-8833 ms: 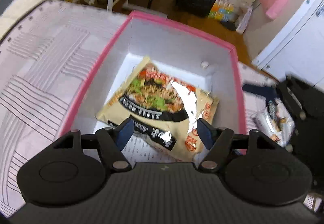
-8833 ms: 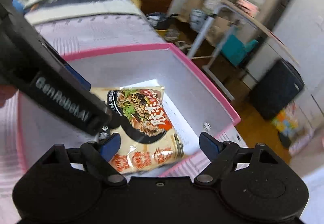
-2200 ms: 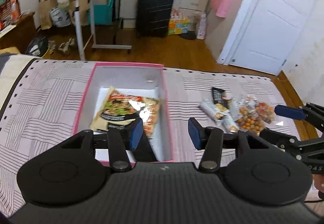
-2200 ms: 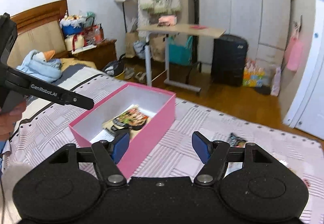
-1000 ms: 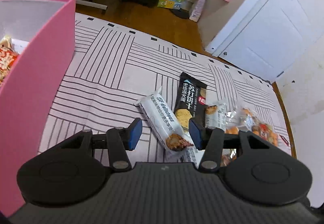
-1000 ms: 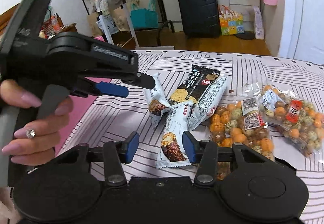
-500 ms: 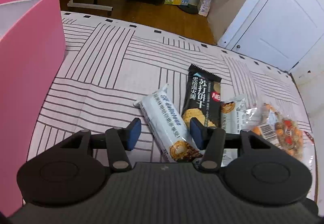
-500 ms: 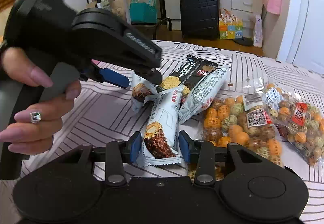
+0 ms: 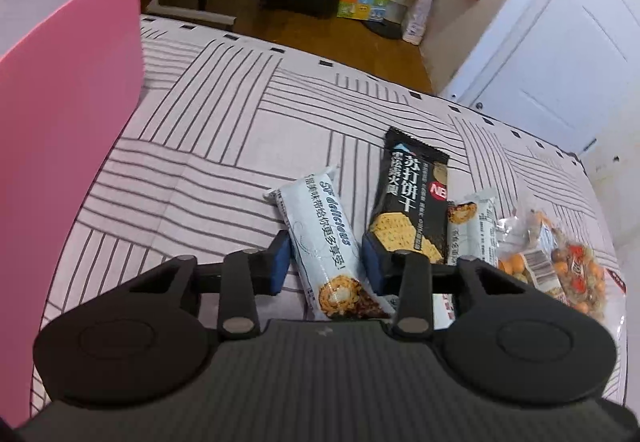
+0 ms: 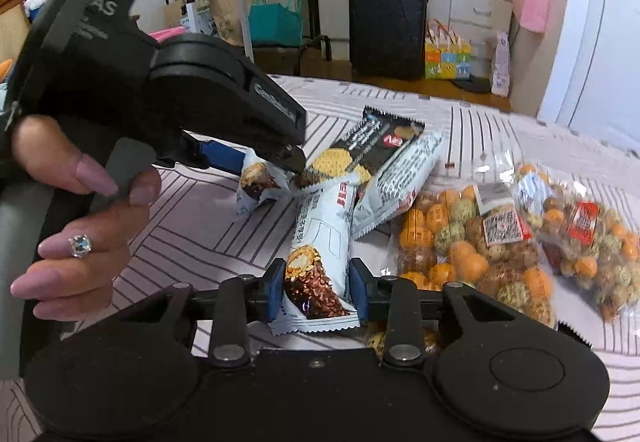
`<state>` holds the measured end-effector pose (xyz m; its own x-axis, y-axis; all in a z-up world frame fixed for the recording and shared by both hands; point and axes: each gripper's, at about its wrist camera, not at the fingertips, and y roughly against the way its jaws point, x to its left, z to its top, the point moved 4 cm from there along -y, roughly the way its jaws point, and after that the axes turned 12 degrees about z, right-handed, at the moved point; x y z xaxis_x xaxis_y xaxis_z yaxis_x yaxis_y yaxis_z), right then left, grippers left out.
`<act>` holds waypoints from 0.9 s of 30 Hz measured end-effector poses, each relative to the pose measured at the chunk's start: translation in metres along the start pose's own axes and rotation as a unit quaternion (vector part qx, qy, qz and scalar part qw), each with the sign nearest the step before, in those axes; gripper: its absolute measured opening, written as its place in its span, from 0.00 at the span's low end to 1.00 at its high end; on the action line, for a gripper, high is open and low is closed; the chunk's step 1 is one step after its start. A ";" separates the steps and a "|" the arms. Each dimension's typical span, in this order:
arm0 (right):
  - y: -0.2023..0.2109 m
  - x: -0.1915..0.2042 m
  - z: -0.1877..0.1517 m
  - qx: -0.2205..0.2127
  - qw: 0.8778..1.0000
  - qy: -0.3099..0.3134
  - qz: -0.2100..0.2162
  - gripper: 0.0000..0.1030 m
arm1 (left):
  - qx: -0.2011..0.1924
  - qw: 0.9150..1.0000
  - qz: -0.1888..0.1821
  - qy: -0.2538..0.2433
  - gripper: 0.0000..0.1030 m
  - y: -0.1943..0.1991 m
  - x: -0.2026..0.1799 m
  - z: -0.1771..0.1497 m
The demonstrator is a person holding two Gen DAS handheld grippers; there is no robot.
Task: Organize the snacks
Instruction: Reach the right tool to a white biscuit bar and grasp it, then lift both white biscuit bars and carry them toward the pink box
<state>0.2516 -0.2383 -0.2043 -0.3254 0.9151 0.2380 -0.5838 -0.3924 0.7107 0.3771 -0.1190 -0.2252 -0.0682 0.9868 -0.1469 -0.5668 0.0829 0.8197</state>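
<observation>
Bed [image 9: 224, 146] with a striped pink cover carries everything. Pink box [image 9: 68, 90] stands at the left of the left wrist view, well apart from the snack pile. 2 clear bags of coated nuts [image 10: 472, 242] lie side by side at the right of the pile. Black cracker pack [image 9: 412, 202] lies between the white bars, partly under 1 of them in the right wrist view.

Left gripper [image 9: 326, 262] — fingers closing around a white snack bar [image 9: 324, 238] lying on the bed, blue pads either side of it; contact not clear. Person's hand [image 10: 84, 218] wraps that gripper's handle.

Right gripper [image 10: 318, 292] — fingers closing, pads pressed on both sides of a second white bar [image 10: 320, 262], its tail end overlapping the pile.
</observation>
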 end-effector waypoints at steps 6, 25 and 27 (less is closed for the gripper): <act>-0.003 0.000 0.003 -0.005 1.000 -0.002 0.000 0.37 | -0.001 1.000 0.009 -0.007 0.27 0.000 0.000 0.001; 0.028 0.022 -0.001 0.004 1.000 -0.006 -0.012 0.33 | -0.031 0.998 0.038 -0.047 0.26 0.078 0.005 -0.008; 0.034 0.021 -0.002 0.009 1.000 -0.027 -0.010 0.33 | -0.029 0.997 0.036 -0.058 0.26 0.086 0.003 -0.009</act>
<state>0.2239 -0.2324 -0.1765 -0.2725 0.9265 0.2596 -0.5753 -0.3732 0.7279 0.3205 -0.1101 -0.1599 -0.0172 0.9996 -0.0214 -0.6105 0.0065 0.7920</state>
